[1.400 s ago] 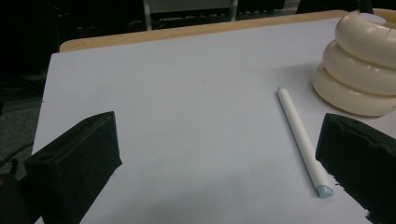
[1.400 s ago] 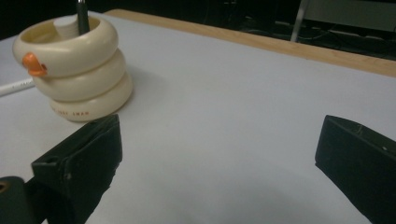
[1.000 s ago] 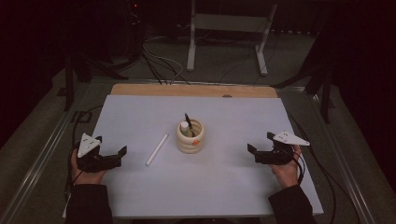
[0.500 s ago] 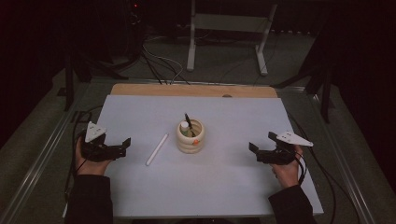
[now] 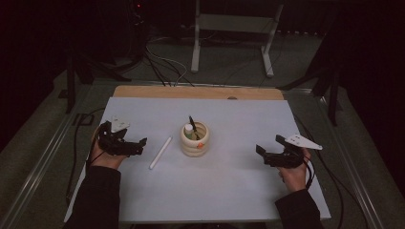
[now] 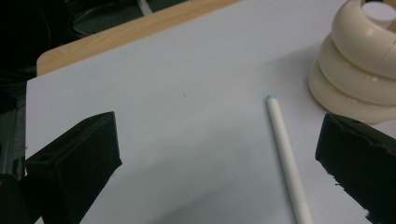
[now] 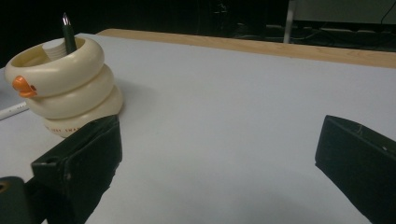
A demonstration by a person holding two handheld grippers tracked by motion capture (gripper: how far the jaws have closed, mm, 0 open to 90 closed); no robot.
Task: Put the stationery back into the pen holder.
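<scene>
A cream holder of stacked rings (image 5: pixel 195 140) (image 6: pixel 357 74) (image 7: pixel 65 84) stands mid-table, with a dark pen (image 7: pixel 68 32) and a white-capped item upright inside it. A white pen (image 5: pixel 160 152) (image 6: pixel 288 156) lies flat on the white mat just left of the holder. My left gripper (image 5: pixel 135 146) (image 6: pixel 219 168) hovers open to the left of the white pen, jaws wide and nothing between them. My right gripper (image 5: pixel 263 155) (image 7: pixel 217 172) is open at the table's right, well apart from the holder, also holding nothing.
A white mat (image 5: pixel 239 186) covers the table, and a wooden strip (image 5: pixel 191 92) shows along its far edge. Cables (image 5: pixel 162 62) and a metal stand (image 5: pixel 229 33) lie on the dark floor beyond. Metal rails run along both sides of the table.
My left gripper has moved forward and to the right, closer to the white pen. The right gripper has barely shifted.
</scene>
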